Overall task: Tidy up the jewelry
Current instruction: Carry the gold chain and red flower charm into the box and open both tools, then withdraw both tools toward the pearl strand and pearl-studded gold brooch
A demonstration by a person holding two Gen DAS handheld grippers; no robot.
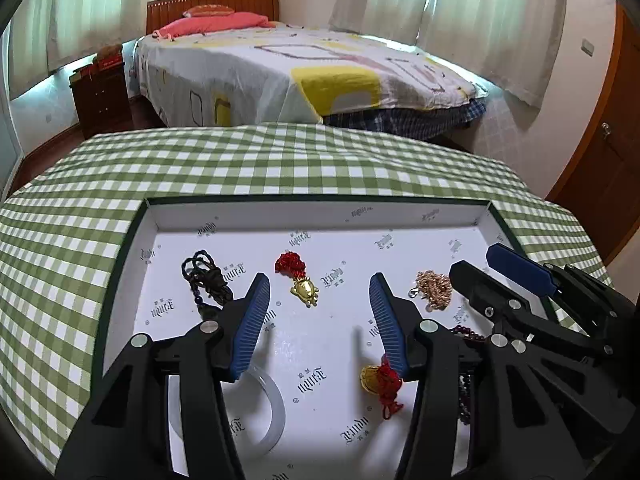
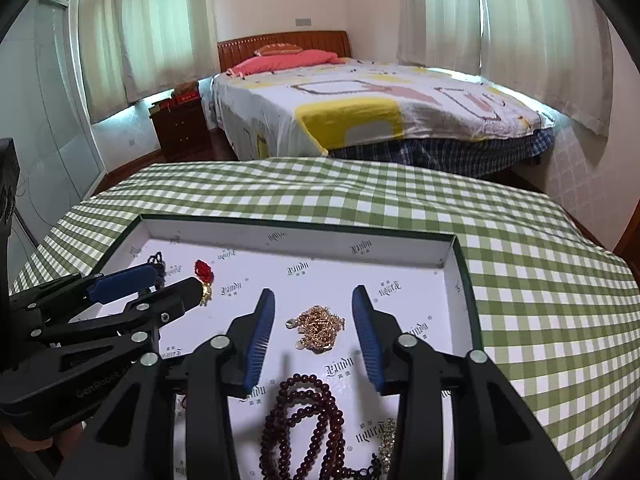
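A white-lined tray (image 1: 320, 200) holds the jewelry. My left gripper (image 1: 319, 280) hovers open over it, with nothing between its pads. A gold turtle charm with a red knot (image 1: 298, 280) lies just beyond the fingertips. A black knotted cord (image 1: 206, 280) is to its left, and a clear bangle (image 1: 264, 412) and a second red-knot gold charm (image 1: 380, 384) lie under the fingers. My right gripper (image 2: 314, 292) is open above a rose-gold chain (image 2: 318, 328). A dark red bead string (image 2: 316, 420) lies nearer the camera. The two grippers sit side by side.
The tray (image 2: 280, 224) rests on a green-checked tablecloth (image 2: 520, 280). Past the table's far edge stands a bed (image 1: 320, 72) with a dark nightstand (image 1: 100, 96) on its left. A wooden door (image 1: 608, 152) is at the right.
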